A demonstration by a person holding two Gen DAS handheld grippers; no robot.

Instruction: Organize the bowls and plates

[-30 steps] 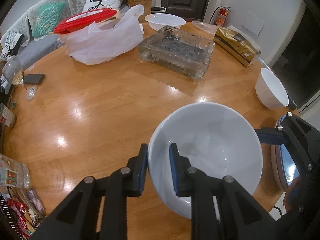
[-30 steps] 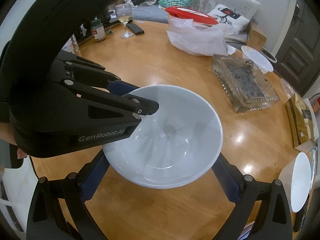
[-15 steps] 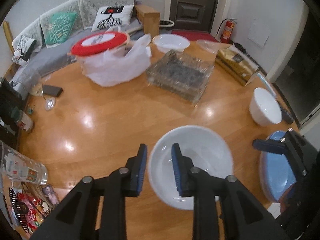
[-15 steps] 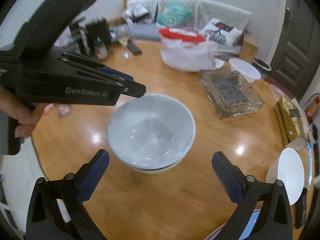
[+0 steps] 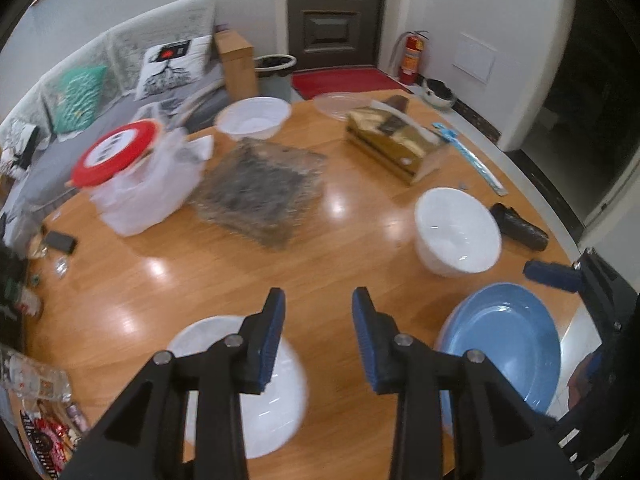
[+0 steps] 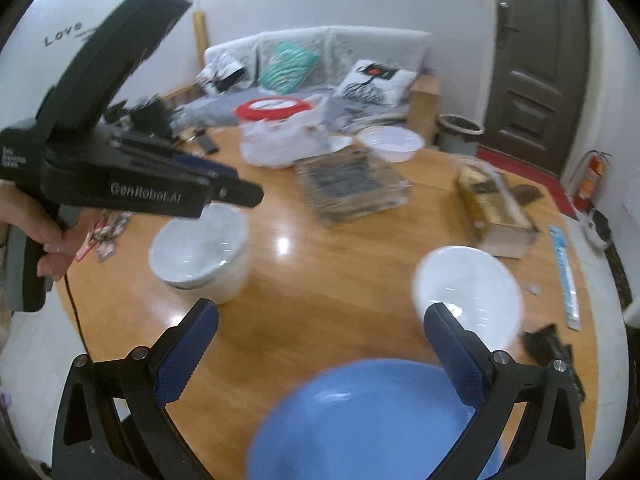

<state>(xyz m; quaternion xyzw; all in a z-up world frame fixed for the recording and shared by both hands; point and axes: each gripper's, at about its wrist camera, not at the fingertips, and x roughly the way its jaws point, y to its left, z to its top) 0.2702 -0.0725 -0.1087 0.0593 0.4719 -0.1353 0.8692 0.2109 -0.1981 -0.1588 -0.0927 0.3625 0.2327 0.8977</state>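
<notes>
A stack of white bowls (image 5: pixel 256 384) (image 6: pixel 202 250) sits on the round wooden table (image 5: pixel 160 272) near its front left. My left gripper (image 5: pixel 318 330) is open and empty, raised above and just right of the stack. Another white bowl (image 5: pixel 456 232) (image 6: pixel 468 292) stands at the right. A blue plate (image 5: pixel 508 344) (image 6: pixel 372 420) lies at the front right edge. My right gripper (image 6: pixel 320 344) is wide open and empty above the blue plate; one of its fingers shows in the left wrist view (image 5: pixel 552 274).
A glass ashtray (image 5: pixel 260 188), a white bag under a red lid (image 5: pixel 120 148), a gold box (image 5: pixel 396 144), a white plastic bowl (image 5: pixel 254 116) and a clear lid (image 5: pixel 340 104) fill the far side. A black item (image 5: pixel 520 228) lies right. Jars and snacks crowd the left edge.
My left gripper has let go of the white bowl, opened and risen away from it. The bowl now rests on the stack. The right gripper has pulled back over the blue plate.
</notes>
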